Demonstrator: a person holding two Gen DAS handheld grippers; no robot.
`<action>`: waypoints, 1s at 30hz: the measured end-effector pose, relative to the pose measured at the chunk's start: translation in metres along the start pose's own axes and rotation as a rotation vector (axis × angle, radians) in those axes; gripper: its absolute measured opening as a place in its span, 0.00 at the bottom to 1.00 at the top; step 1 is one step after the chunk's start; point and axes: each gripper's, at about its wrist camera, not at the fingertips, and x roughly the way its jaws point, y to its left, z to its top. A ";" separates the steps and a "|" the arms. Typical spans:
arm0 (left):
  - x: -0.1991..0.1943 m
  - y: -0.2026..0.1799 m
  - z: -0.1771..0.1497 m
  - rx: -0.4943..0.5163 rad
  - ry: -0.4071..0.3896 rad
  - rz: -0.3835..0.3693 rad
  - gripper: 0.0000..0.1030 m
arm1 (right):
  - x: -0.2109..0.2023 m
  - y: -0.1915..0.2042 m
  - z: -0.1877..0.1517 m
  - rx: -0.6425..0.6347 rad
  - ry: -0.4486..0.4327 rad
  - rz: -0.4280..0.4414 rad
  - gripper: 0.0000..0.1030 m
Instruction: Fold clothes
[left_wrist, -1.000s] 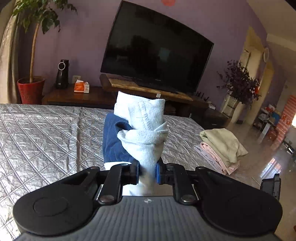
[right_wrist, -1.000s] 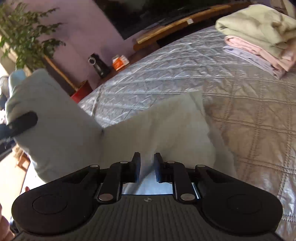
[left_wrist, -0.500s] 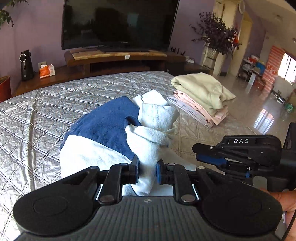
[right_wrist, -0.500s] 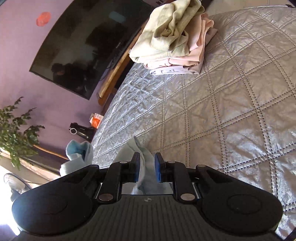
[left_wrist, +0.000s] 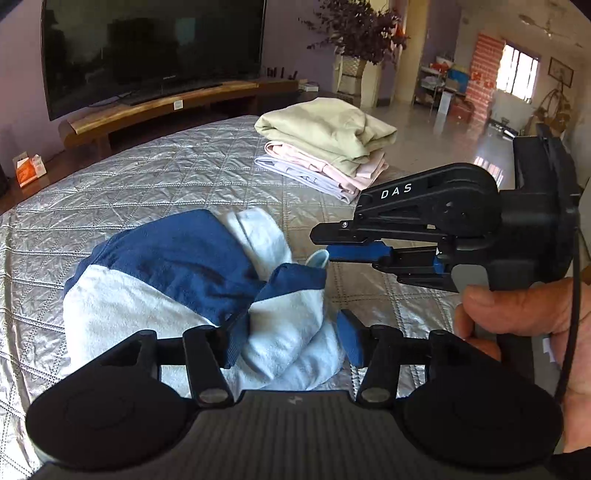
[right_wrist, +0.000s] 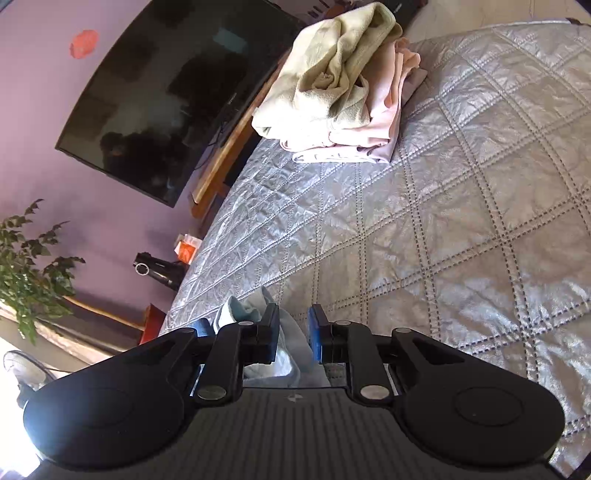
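Two tongs over the bed (left_wrist: 155, 177). Left tongs (left_wrist: 291, 339): jaws opening, blue-and-white garment (left_wrist: 177, 280) bunched between them, right pad clear of the cloth. Right tongs (right_wrist: 291, 334), seen from the left wrist at 3 o'clock of the garment, held by a hand (left_wrist: 532, 325); jaws narrowly apart with pale cloth between, cannot tell if pinched. Folded stack (left_wrist: 328, 147) lies at 1 o'clock, well apart from the garment.

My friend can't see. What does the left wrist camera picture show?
A crumpled blue and white fleece garment lies on a silver quilted bedspread, between the opening jaws of the left gripper. The right gripper reaches in beside it, and a folded clothes stack sits behind.
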 end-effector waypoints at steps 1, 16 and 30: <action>-0.007 0.004 -0.001 -0.016 -0.012 0.007 0.45 | -0.004 0.005 0.001 -0.043 -0.020 -0.012 0.24; -0.012 0.118 -0.004 -0.515 0.031 0.075 0.41 | 0.009 0.121 -0.033 -0.924 0.188 -0.078 0.26; -0.012 0.116 -0.011 -0.550 0.003 0.106 0.40 | -0.042 0.130 -0.049 -1.177 0.299 -0.014 0.23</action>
